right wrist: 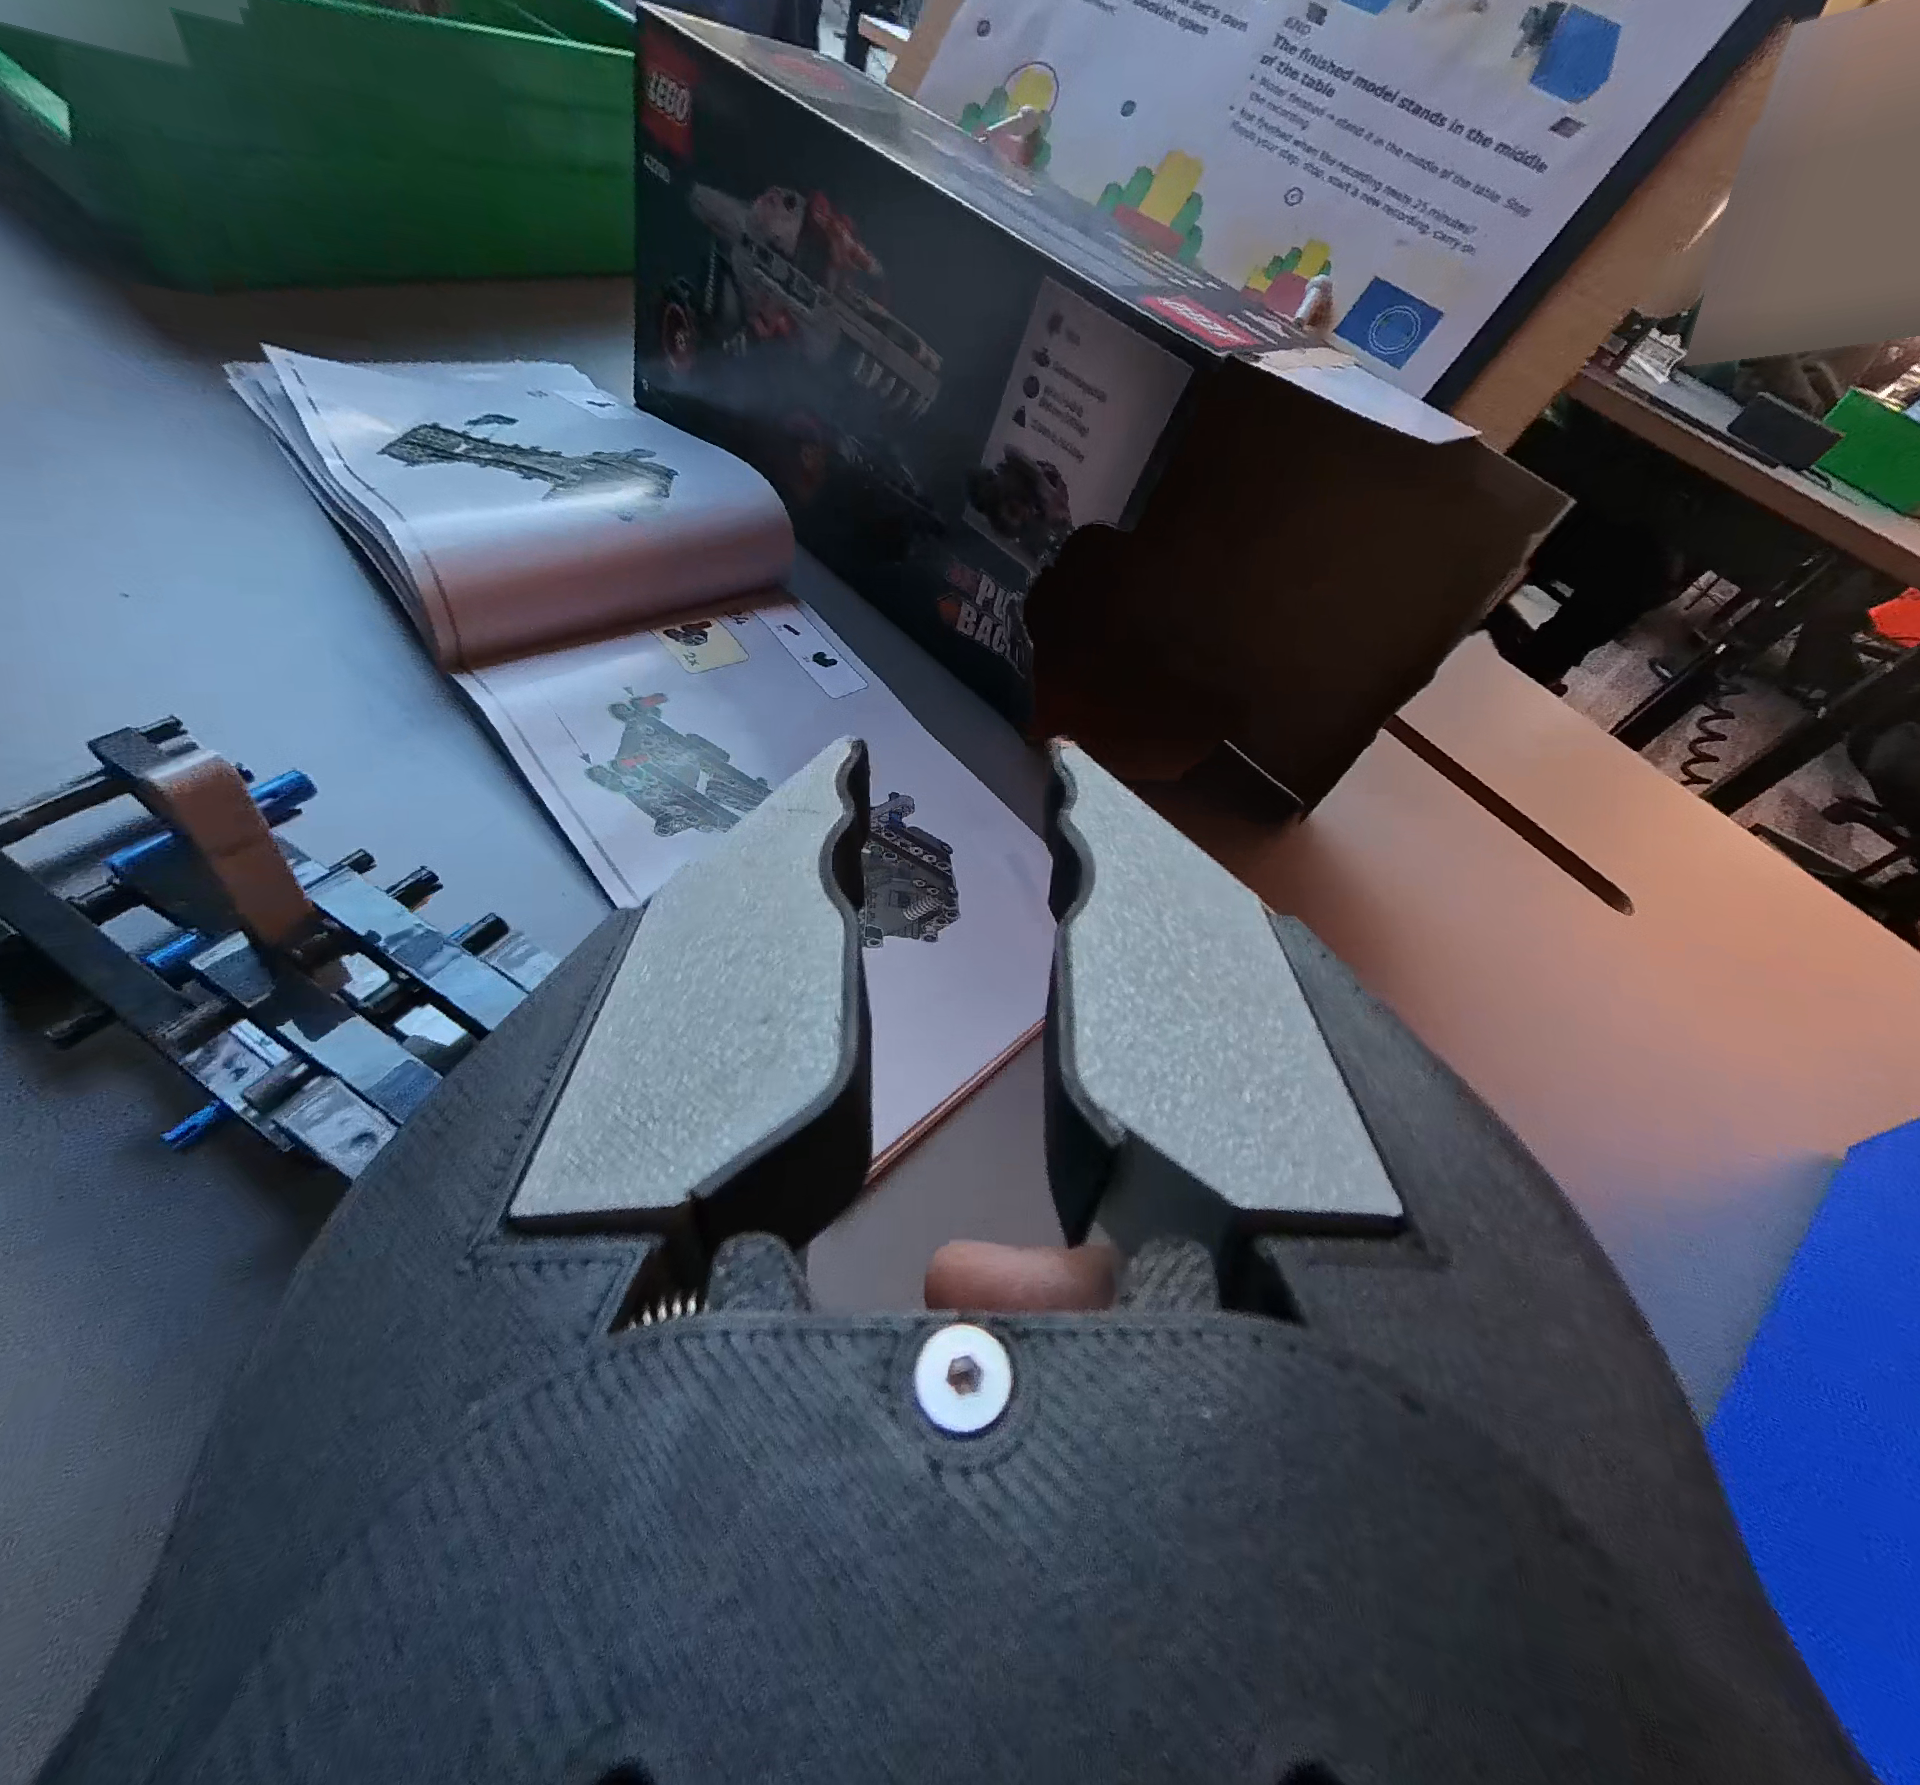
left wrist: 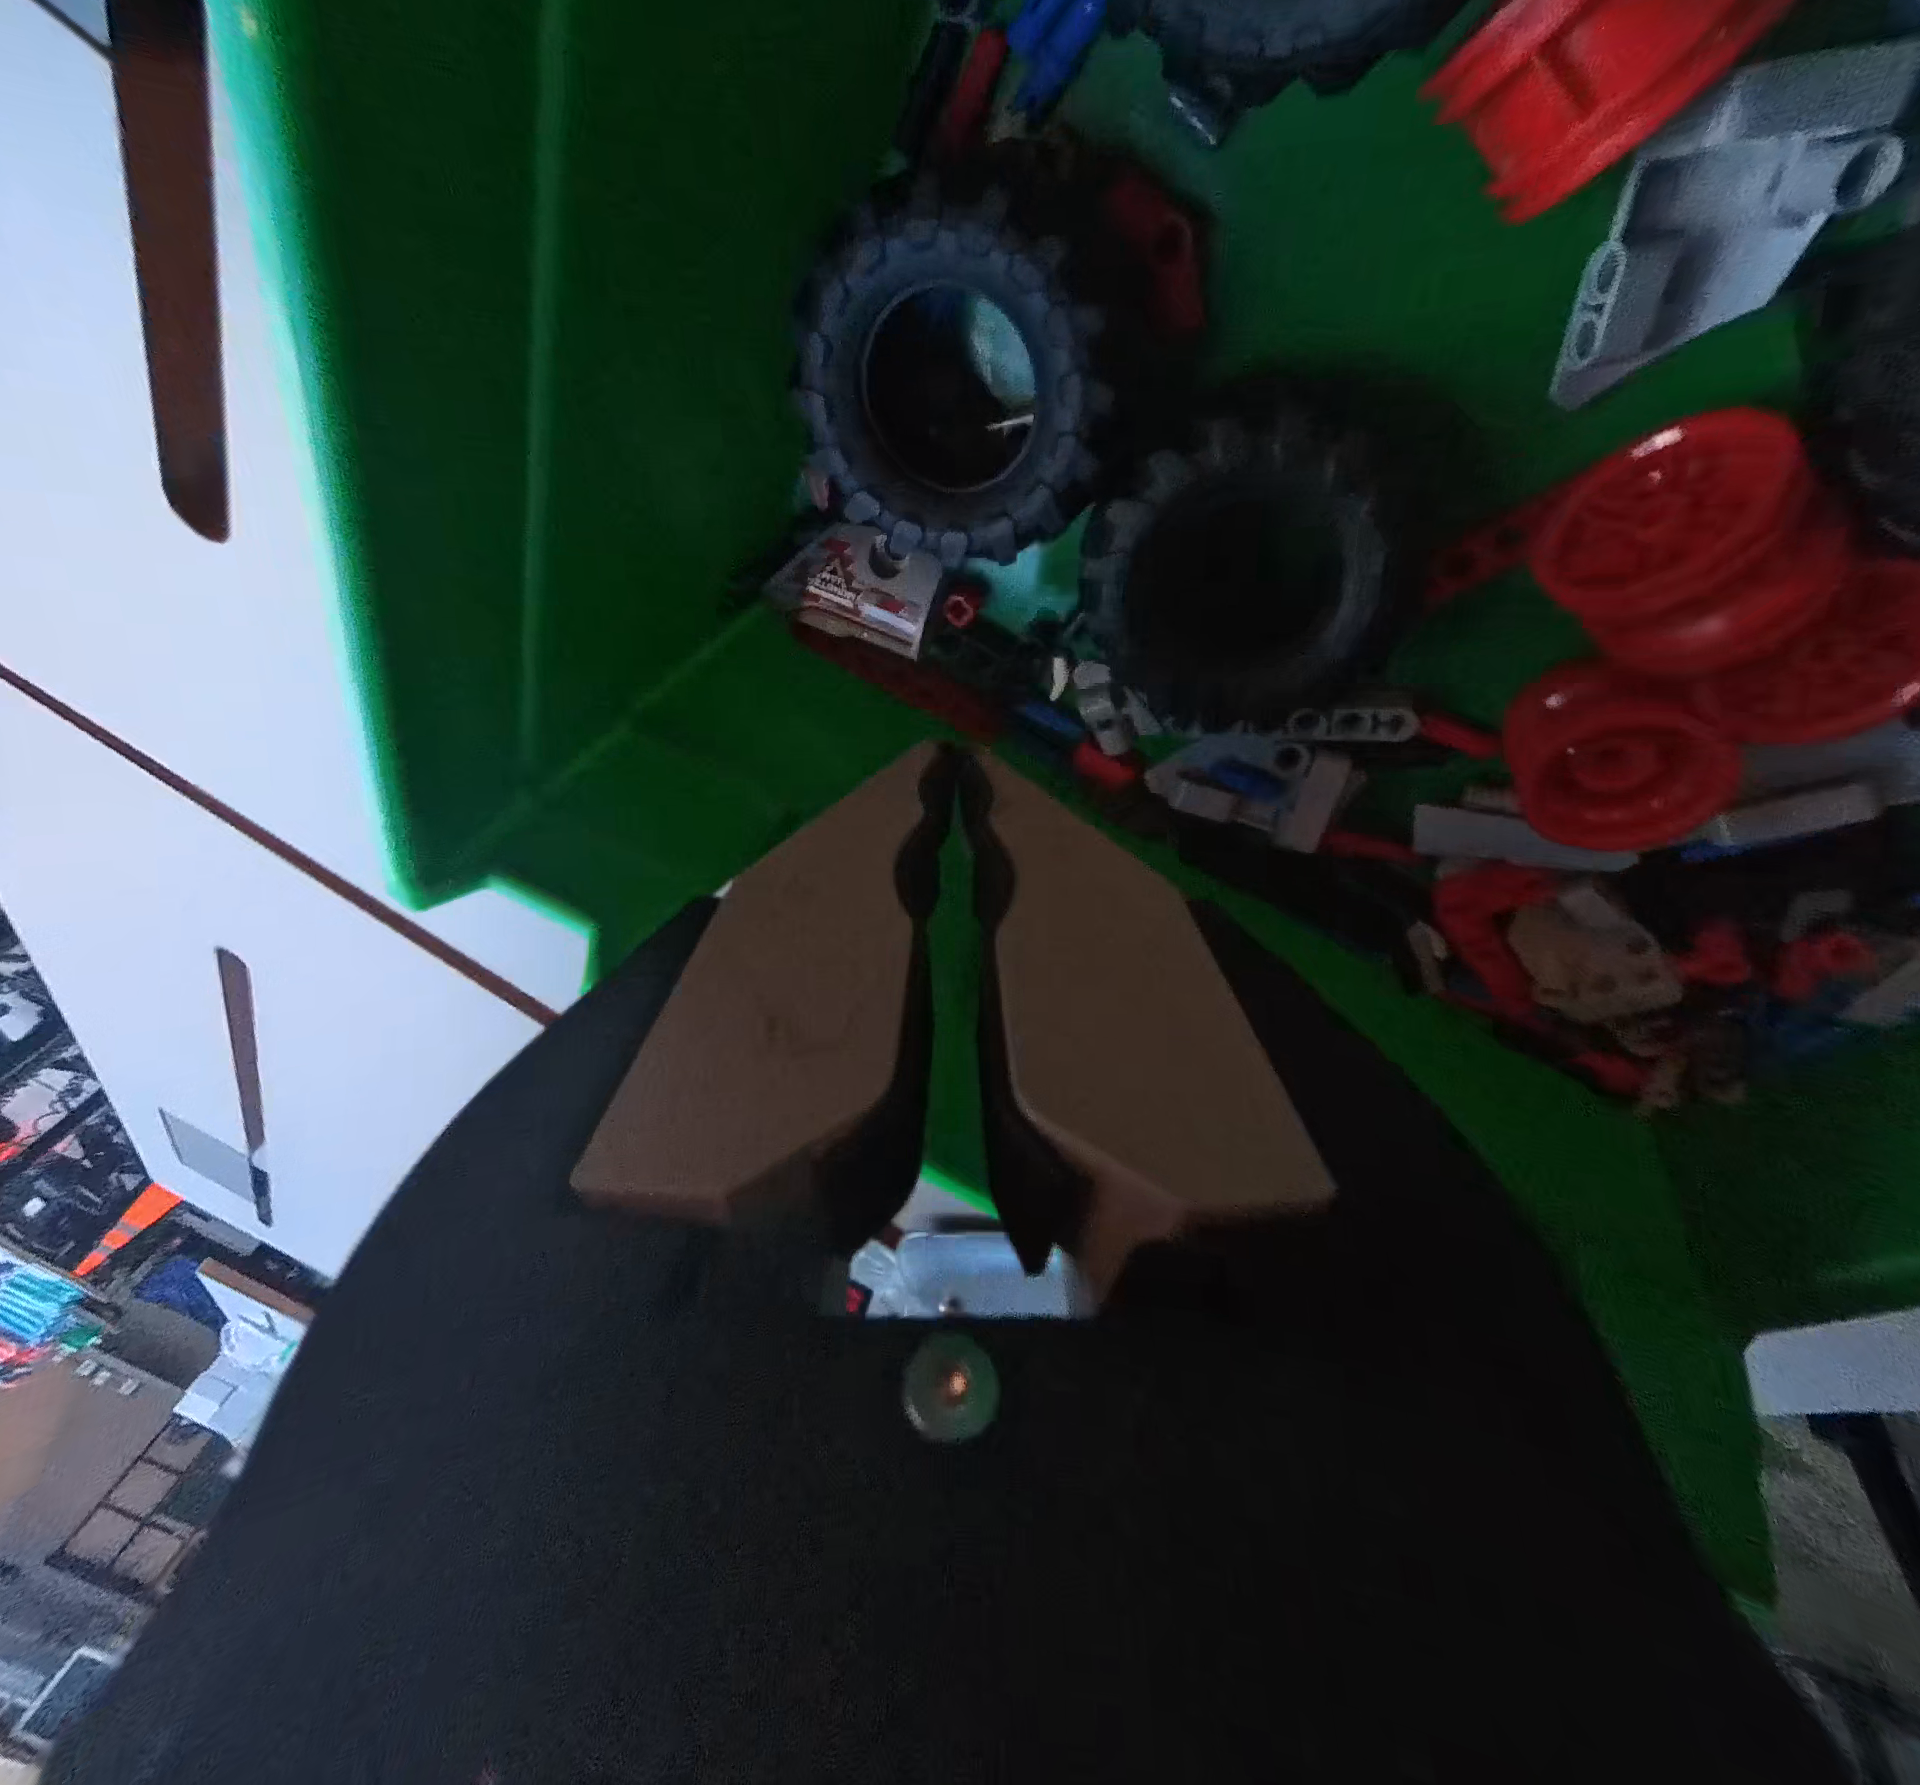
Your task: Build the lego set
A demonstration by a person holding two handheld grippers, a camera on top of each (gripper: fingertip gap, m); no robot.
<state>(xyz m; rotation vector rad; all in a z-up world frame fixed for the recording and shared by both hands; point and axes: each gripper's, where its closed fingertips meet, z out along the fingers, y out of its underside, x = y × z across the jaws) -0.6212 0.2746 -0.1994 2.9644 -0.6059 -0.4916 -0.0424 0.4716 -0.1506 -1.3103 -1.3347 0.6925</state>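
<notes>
In the left wrist view my left gripper (left wrist: 957, 761) is shut, its tips pressed together at the edge of a pile of small parts inside a green bin (left wrist: 582, 281). Whether a small part sits between the tips is not visible. The bin holds black tyres (left wrist: 948, 381), red wheel hubs (left wrist: 1688, 540), grey beams (left wrist: 1756, 208) and small red and blue pins. In the right wrist view my right gripper (right wrist: 956, 779) is open and empty above the open instruction booklet (right wrist: 623, 572). A partly built black frame with blue pins (right wrist: 229, 956) lies on the grey table to its left.
The set's dark box (right wrist: 883, 333) stands behind the booklet, its end flap open. A printed instruction sheet on a board (right wrist: 1351, 73) leans behind it. Green bins (right wrist: 343, 146) sit at the back left. A blue object (right wrist: 1829, 1423) is at the lower right. There is about 60 cm between the tips of the two grippers.
</notes>
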